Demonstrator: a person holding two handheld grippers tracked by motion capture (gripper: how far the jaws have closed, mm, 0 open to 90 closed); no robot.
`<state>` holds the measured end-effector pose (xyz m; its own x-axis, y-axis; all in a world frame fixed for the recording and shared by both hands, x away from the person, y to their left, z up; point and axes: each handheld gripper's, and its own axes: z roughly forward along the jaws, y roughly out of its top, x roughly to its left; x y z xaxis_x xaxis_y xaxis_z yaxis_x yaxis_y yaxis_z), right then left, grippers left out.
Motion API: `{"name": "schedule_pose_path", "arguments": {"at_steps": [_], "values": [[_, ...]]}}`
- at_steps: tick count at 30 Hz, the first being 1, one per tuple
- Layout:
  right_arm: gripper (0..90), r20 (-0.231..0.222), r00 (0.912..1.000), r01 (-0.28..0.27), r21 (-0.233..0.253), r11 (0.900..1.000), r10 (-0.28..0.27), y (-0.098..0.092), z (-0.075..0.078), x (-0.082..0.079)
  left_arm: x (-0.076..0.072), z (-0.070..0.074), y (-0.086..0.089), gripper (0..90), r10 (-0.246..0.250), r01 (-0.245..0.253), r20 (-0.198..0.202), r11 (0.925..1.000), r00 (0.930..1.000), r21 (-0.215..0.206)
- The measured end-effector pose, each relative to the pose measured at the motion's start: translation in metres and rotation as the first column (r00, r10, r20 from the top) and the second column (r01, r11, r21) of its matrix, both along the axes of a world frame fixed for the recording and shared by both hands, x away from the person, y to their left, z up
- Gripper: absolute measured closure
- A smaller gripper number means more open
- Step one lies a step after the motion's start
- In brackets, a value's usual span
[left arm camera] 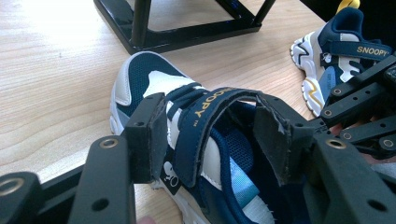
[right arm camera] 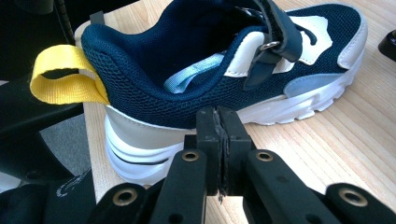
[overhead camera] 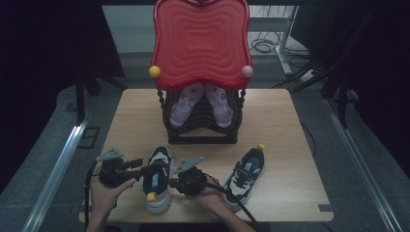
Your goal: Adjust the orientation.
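A navy and white sneaker (overhead camera: 159, 157) (left arm camera: 140, 88) (right arm camera: 224, 79) stands near the table's front edge, toe pointing away, with a yellow heel loop (right arm camera: 65, 77). My left gripper (overhead camera: 153, 167) (left arm camera: 210, 135) is open over its top. The pads (left arm camera: 149, 135) stand on either side of the raised navy strap (left arm camera: 205, 116) and do not pinch it. My right gripper (overhead camera: 172, 183) (right arm camera: 218, 126) is shut with nothing between its jaws, tips against the shoe's white sole by the heel. The matching second sneaker (overhead camera: 246, 176) (left arm camera: 336, 60) lies to the right.
A black rack (overhead camera: 203, 135) (left arm camera: 187, 32) with a red wavy top (overhead camera: 200, 43) stands at the table's back middle and holds a pair of pink shoes (overhead camera: 186, 104). The wooden table (overhead camera: 135, 116) has bare room left and right of the rack.
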<state>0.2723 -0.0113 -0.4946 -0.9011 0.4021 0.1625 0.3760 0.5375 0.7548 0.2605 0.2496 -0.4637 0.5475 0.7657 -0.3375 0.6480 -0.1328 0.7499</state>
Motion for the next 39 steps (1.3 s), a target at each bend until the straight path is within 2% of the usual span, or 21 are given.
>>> {"name": "schedule_pose_path", "arguments": {"at_steps": [10,25,39], "values": [[87.9,-0.002,0.9997,0.024,0.012,1.000,-0.024,-0.014,-0.004,-0.002,0.001,-0.003,0.000,45.0,0.000,0.000,-0.013,0.9999,0.9999,0.011],[87.2,0.031,0.9963,0.079,0.052,0.996,-0.080,-0.044,0.008,0.001,0.002,-0.006,-0.001,44.8,-0.002,0.003,-0.021,0.9997,0.9998,0.025],[81.0,0.031,0.9905,0.132,0.054,0.990,-0.134,-0.064,0.002,0.005,0.003,-0.010,0.000,44.4,0.002,-0.001,-0.034,0.9995,0.9994,0.031]]}}
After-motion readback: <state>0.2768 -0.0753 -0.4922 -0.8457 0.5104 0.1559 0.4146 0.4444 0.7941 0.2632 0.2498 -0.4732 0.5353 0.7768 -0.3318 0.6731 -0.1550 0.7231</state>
